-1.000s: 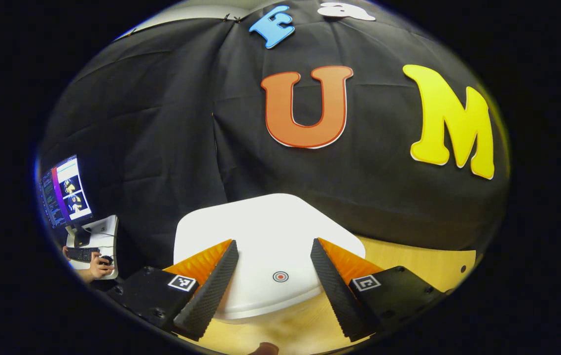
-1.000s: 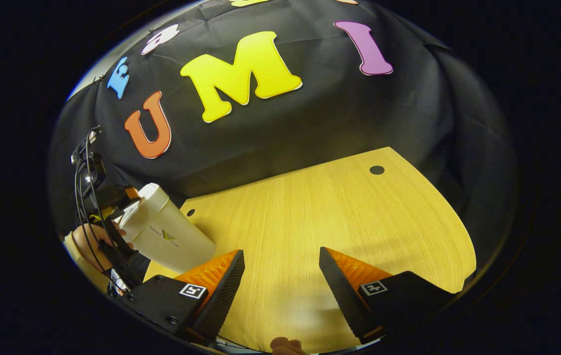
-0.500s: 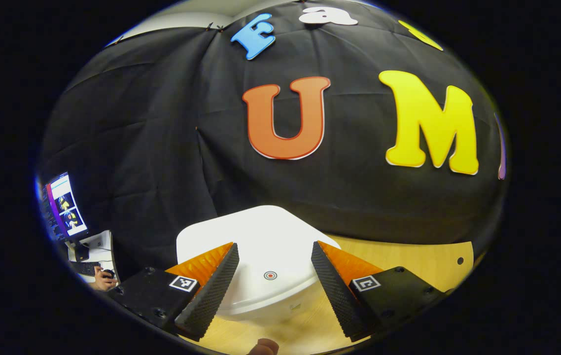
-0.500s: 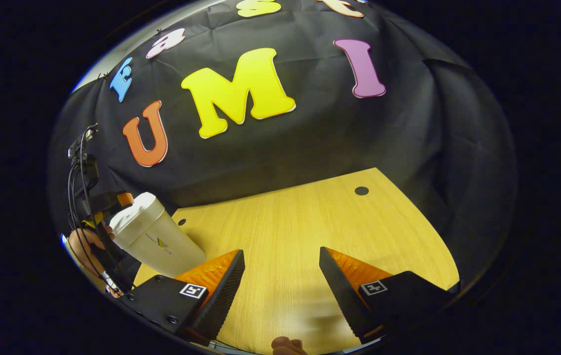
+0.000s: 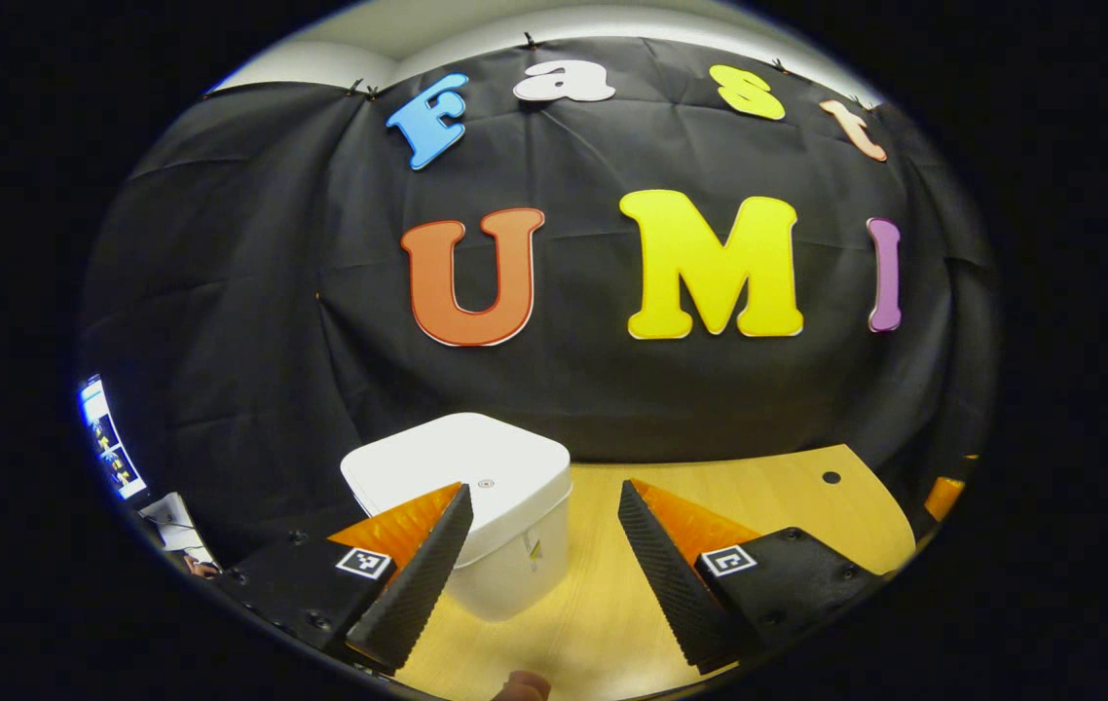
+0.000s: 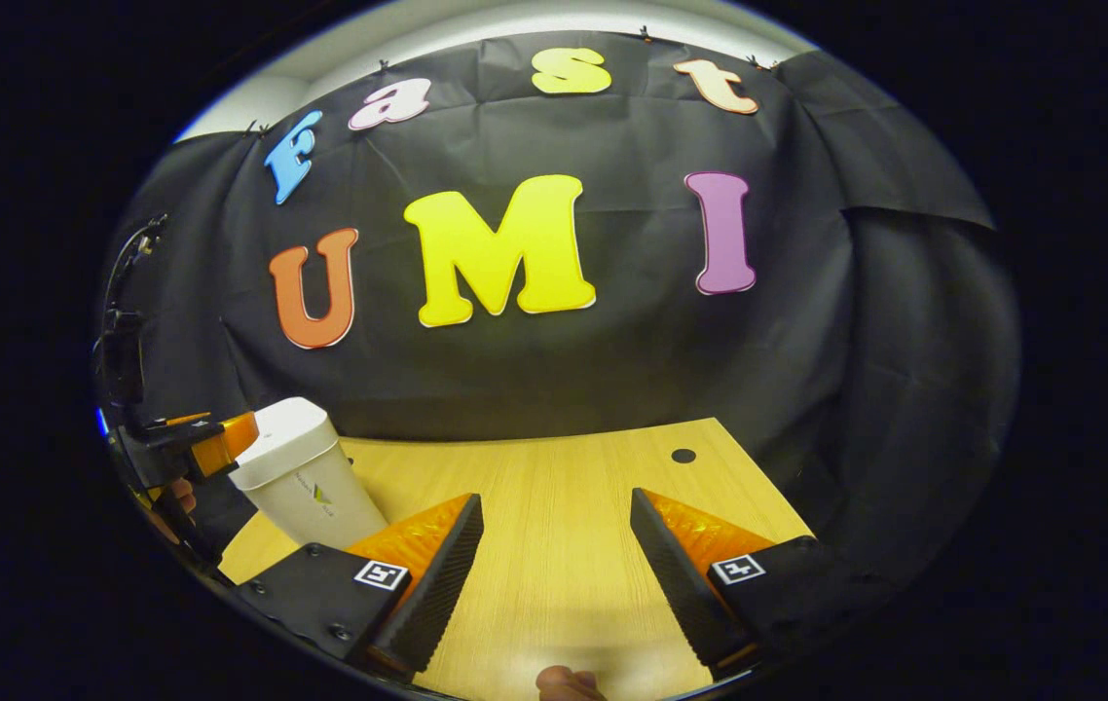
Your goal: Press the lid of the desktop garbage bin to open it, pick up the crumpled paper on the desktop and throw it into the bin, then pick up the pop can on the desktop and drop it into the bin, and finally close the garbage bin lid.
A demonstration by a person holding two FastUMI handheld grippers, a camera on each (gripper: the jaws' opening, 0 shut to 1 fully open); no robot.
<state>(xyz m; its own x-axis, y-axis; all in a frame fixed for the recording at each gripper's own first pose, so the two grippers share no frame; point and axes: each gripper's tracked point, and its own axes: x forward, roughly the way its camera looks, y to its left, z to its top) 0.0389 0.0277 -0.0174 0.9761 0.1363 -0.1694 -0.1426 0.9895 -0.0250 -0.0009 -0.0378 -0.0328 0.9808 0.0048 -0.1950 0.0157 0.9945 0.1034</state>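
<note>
My left gripper, fingers spread and holding nothing, hangs near the white bin, whose shut lid sits lower left of centre in my left gripper view, while my right gripper, also spread, is farther off.

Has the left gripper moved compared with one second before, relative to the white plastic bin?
Yes. The left gripper has pulled back and up from the white plastic bin, whose closed lid now looks smaller and sits farther off, left of centre.
</note>
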